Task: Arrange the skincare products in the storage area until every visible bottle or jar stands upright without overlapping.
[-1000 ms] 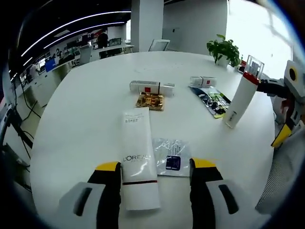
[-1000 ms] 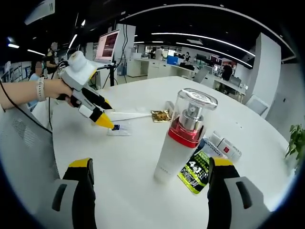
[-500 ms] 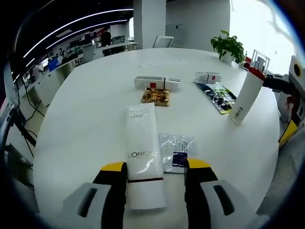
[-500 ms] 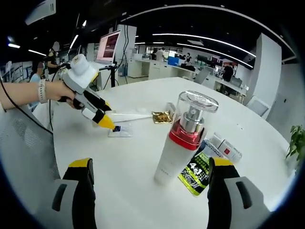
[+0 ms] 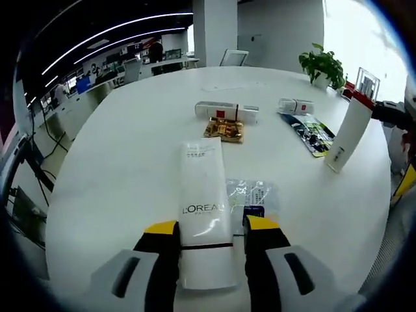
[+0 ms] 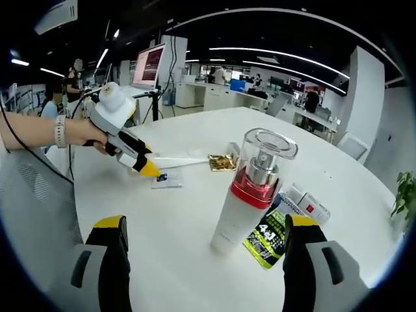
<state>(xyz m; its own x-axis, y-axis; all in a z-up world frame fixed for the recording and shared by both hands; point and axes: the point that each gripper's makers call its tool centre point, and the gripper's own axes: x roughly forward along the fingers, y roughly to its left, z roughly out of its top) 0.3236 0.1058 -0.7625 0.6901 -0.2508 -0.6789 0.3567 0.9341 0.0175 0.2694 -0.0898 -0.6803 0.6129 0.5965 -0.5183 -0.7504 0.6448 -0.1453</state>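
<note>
A white L'Oreal tube (image 5: 205, 195) lies flat on the round white table (image 5: 123, 169), its cap end between the jaws of my left gripper (image 5: 211, 227), which press in on both its sides. In the right gripper view the left gripper (image 6: 146, 168), held by a person's hand, sits at the end of the tube (image 6: 185, 158). A white pump bottle (image 6: 247, 195) with a red collar and clear cap stands upright ahead of my right gripper (image 6: 206, 222), whose jaws are wide apart with nothing between them. The same bottle (image 5: 348, 140) stands at the table's right edge.
A clear sachet (image 5: 253, 195) lies right of the tube. Beyond it lie a gold packet (image 5: 224, 129), two white boxes (image 5: 224, 110) (image 5: 296, 105) and a green-black sachet (image 5: 313, 133). A potted plant (image 5: 323, 65) stands at the far edge. Desks and monitors surround the table.
My left gripper's jaws have narrowed from wide apart to tight around the tube's cap end, and the gripper has edged forward. The right gripper and pump bottle have stayed put.
</note>
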